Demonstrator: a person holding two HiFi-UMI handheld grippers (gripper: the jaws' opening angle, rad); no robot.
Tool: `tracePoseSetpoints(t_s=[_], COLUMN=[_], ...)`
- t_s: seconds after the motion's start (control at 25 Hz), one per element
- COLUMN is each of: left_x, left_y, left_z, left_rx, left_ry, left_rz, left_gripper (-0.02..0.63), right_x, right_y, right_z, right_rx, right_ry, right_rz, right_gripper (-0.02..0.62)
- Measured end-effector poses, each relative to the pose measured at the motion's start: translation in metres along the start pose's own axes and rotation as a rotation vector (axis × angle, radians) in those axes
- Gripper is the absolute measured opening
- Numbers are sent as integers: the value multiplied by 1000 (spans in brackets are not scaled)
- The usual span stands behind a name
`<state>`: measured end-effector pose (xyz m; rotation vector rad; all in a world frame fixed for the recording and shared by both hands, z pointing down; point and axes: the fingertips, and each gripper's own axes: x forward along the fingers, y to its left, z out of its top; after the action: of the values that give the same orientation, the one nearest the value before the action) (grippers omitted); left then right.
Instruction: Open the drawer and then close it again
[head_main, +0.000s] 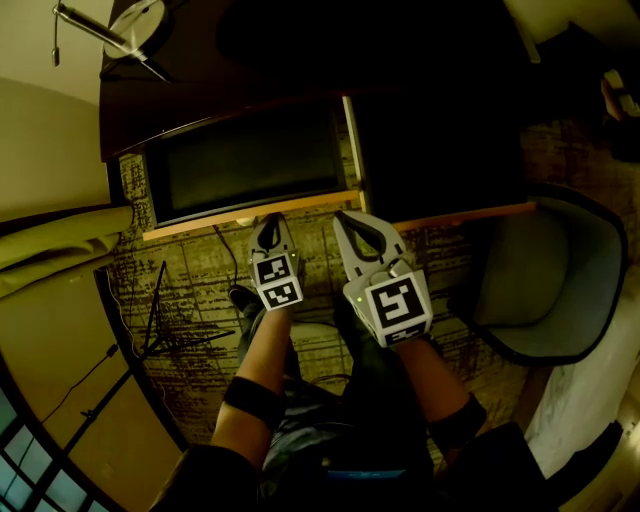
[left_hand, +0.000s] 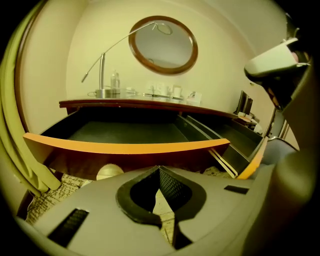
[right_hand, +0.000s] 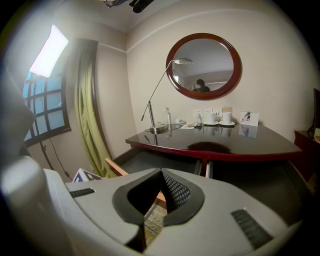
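Observation:
The dark desk (head_main: 230, 80) has its left drawer (head_main: 250, 222) pulled out, and the inside looks empty and dark. In the left gripper view the drawer's pale wooden front (left_hand: 125, 146) lies just beyond my jaws, with a round knob (left_hand: 110, 171) below it. My left gripper (head_main: 268, 222) is shut with nothing in it, its tips at the drawer's front edge; I cannot tell if they touch. Beside it, my right gripper (head_main: 345, 218) is also shut and empty, near the drawer's right corner. A second drawer (head_main: 470, 212) to the right stands open too.
A grey armchair (head_main: 550, 270) stands at the right. A thin black stand (head_main: 160, 320) and a yellow-green curtain (head_main: 60, 240) are at the left. On the desk are a lamp (right_hand: 155, 100) and cups (right_hand: 220, 119), under an oval mirror (right_hand: 204, 65).

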<state>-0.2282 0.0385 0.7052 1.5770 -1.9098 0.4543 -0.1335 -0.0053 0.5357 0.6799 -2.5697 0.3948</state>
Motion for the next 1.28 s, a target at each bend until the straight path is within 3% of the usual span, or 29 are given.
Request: tracePoseSetpoints(t_s=[0.52, 1.28], left_x=[82, 145], left_y=[27, 47], left_z=[86, 142], left_rx=[8, 21], left_ry=[-74, -119], left_rz=[28, 52], left_gripper=[3, 3], right_x=[6, 10], right_y=[-18, -37], right_z=[-3, -16], right_rx=[26, 48], right_ry=[-2, 20], right_rz=[-17, -44], right_gripper=[0, 0])
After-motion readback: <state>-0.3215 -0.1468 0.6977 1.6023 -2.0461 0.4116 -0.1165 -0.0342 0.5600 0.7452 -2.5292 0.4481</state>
